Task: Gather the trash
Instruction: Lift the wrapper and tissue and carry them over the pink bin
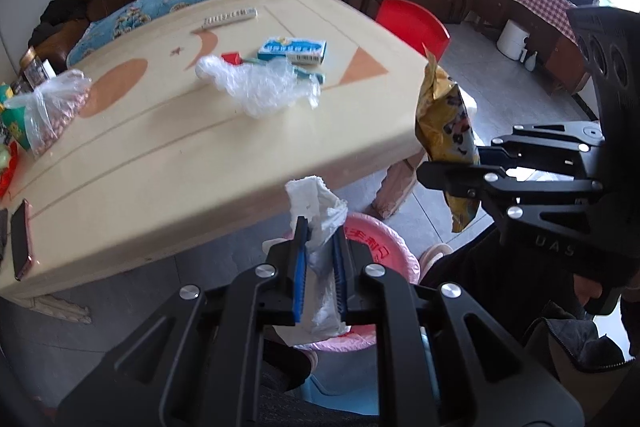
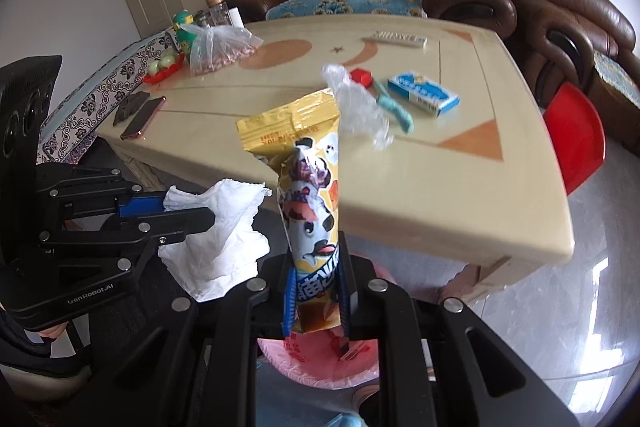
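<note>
My left gripper (image 1: 320,267) is nearest the lens, its blue pads clamped on a crumpled white tissue (image 1: 316,203). My right gripper (image 2: 318,297) is likewise clamped, on a yellow snack wrapper (image 2: 308,179) that stands upright between the pads. Both pieces of trash hang off the near edge of the bench (image 1: 160,163), above the floor.

Step in hand, as I judge it: carry both items over the bin and release.
1. Centre each gripper over the pink-lined bin (image 1: 384,247) before I let go; the bin sits directly below, beside the bench leg.
2. Lower the tall wrapper well into the mouth first, since it may tip outward over the rim.
3. Release the tissue low; it is light and may drift.

Containers: I cannot see what lies inside the pink liner. A clear bag of nuts (image 1: 52,111) stands on the bench, knotted and full.

Trash left on the bench: a crumpled clear plastic film (image 1: 260,87), then a blue-and-white box (image 1: 292,51), then a small red cap (image 1: 232,59)
</note>
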Tool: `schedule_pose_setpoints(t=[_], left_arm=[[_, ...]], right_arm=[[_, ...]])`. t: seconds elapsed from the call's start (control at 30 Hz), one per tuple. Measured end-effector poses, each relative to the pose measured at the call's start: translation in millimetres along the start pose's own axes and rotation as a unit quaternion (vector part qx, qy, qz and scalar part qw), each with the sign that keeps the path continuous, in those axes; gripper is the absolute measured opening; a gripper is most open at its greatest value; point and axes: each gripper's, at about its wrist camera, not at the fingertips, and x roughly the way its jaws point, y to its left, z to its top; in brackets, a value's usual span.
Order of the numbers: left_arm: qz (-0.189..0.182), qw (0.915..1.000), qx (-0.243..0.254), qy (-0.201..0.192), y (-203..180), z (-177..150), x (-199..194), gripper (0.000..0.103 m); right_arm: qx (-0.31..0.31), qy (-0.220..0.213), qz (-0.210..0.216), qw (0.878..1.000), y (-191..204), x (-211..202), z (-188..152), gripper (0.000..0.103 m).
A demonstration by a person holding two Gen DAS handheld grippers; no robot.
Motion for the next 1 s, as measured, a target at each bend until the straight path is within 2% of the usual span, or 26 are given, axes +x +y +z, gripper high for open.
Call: schedule_pose_setpoints(t=[0.7,1.0], left_arm=[[-0.030,0.9945,0.013,0.100,-9.3,-41.3,89.1,0.013],[-0.067,0.9834,-0.027,0.167,2.5,-65.2,147.2,0.013]], right_arm=[[0.041,0.099,0.016,0.994,-20.0,95.0,-53.3,0.017],[0.075,0.159,0.031,0.984,-37.9,147.1,-80.9,0.017]])
